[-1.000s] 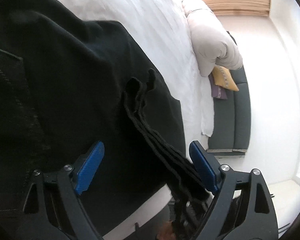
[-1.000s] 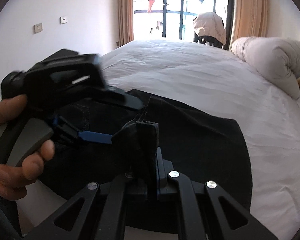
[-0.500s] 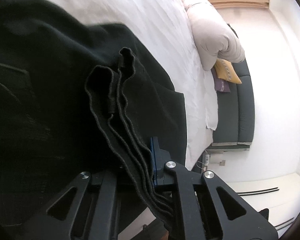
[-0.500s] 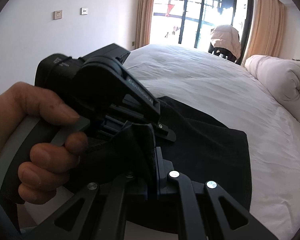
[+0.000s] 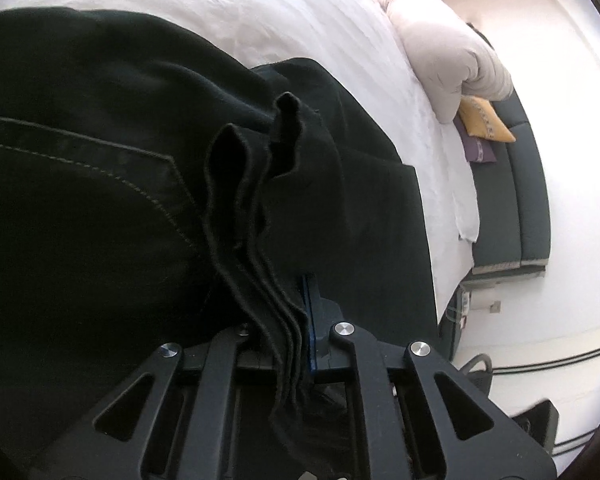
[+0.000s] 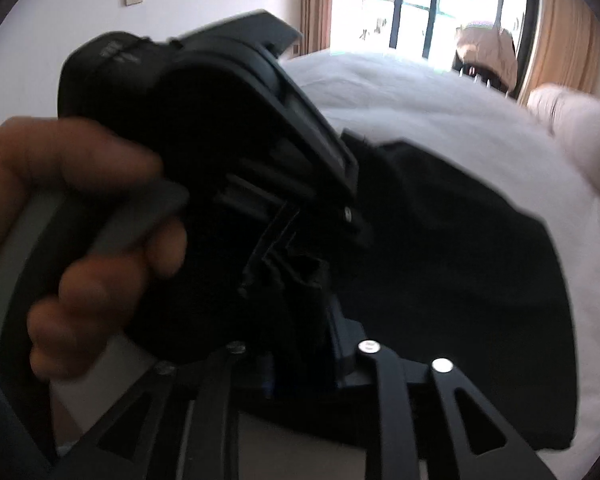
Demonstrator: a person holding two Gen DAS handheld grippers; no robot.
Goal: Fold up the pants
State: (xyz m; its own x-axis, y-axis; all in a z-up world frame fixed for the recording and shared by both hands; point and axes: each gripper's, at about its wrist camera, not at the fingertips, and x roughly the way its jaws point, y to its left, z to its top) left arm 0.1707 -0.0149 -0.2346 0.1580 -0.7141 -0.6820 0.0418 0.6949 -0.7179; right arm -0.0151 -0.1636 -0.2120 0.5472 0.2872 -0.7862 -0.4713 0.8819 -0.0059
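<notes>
Jaws of both your left gripper (image 5: pixel 290 322) and right gripper (image 6: pixel 300 344) were clamped on bunched hem layers of the black pants (image 5: pixel 100 160) near the bed (image 5: pixel 260 12) edge, so an uneven pull could have slipped a layer free.

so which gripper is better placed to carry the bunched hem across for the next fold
Left, probably. The left gripper is shut on the stacked edges of the pants, in sharp view. The right gripper also looks shut on dark cloth, but its view is blurred and blocked by the left hand.
</notes>
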